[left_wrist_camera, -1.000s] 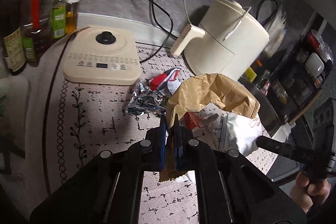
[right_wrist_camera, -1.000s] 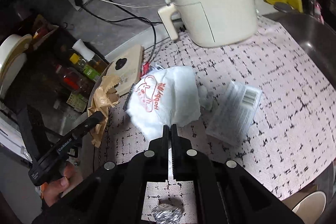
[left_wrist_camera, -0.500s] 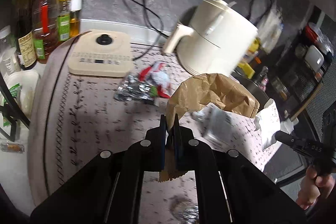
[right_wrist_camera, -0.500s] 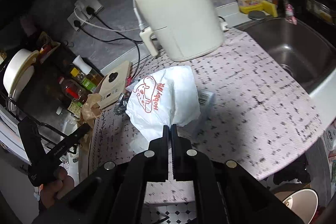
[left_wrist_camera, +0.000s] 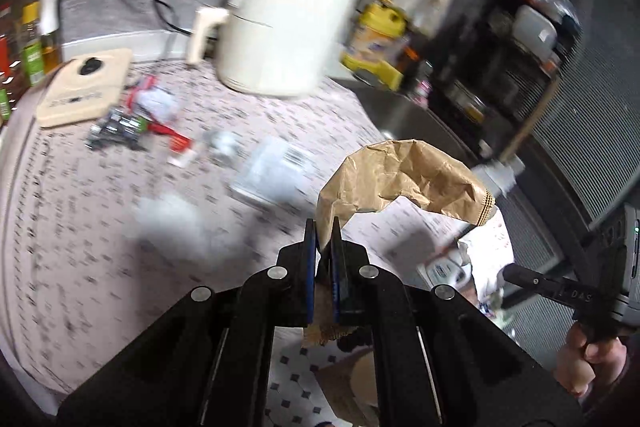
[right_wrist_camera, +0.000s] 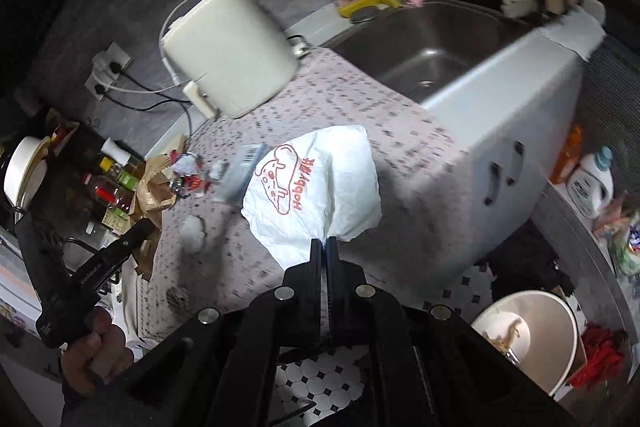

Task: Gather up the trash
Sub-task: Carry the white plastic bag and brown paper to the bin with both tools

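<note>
In the left wrist view, the left gripper (left_wrist_camera: 324, 239) was clenched on a crumpled brown paper bag (left_wrist_camera: 404, 179) at centre frame, held above the counter edge; loose wrappers (left_wrist_camera: 132, 123) lay upper left.

In the right wrist view, the right gripper (right_wrist_camera: 324, 247) pinched a white plastic bag (right_wrist_camera: 316, 195) at centre. The carry-off step seemed underway; next, both loads probably needed dropping into the bin (right_wrist_camera: 532, 339) at lower right.

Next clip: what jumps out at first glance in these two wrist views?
Each gripper is clamped on a piece of trash held up over the counter's edge: the left gripper pinches a crumpled brown paper bag, the right gripper a white bag with red print. Behind them, a cream appliance stands at the back of the patterned counter, with small wrappers scattered nearby.
</note>
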The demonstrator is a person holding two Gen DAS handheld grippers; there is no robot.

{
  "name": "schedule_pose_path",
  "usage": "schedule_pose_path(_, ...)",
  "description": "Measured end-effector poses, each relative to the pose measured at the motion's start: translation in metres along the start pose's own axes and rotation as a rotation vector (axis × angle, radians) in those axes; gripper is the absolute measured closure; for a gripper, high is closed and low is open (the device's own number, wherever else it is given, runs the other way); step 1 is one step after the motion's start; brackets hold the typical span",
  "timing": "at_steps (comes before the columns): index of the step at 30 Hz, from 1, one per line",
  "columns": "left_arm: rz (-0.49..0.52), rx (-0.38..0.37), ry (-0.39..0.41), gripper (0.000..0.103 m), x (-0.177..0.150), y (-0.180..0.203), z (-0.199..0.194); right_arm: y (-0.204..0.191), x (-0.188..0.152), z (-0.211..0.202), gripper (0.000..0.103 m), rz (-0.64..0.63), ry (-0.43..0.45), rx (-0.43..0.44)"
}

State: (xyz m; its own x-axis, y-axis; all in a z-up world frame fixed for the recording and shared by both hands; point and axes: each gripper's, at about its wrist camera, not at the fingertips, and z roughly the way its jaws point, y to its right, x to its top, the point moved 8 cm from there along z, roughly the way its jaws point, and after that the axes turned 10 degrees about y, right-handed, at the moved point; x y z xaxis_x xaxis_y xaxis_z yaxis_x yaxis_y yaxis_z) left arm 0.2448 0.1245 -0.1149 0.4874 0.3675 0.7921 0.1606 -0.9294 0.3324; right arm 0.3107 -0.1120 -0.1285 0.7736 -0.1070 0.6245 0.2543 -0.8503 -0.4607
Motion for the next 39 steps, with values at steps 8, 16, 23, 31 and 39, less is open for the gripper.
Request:
schedule_pose_path(8, 0.031, -0.062, -0.091, 0.096, -0.066, 0.073, 0.014, 0.091, -0.030, -0.048, 0.099, 0.069, -0.010, -0.086)
schedule_pose_path(16, 0.046, -0.104, -0.180, 0.096, -0.135, 0.127, 0.028, 0.163, -0.068, -0.077, 0.099, 0.109, -0.052, -0.154)
schedule_pose_path(23, 0.058, -0.115, -0.281, 0.096, -0.197, 0.155, 0.040, 0.214, -0.111, -0.080, 0.096, 0.146, -0.132, -0.215)
schedule_pose_path(31, 0.078, -0.105, -0.353, 0.096, -0.233, 0.166, 0.048, 0.250, -0.135, -0.088, 0.050, 0.184, -0.149, -0.290)
schedule_pose_path(39, 0.124, -0.139, -0.408, 0.096, -0.253, 0.192, 0.060, 0.275, -0.135, -0.112, 0.051, 0.233, -0.125, -0.312)
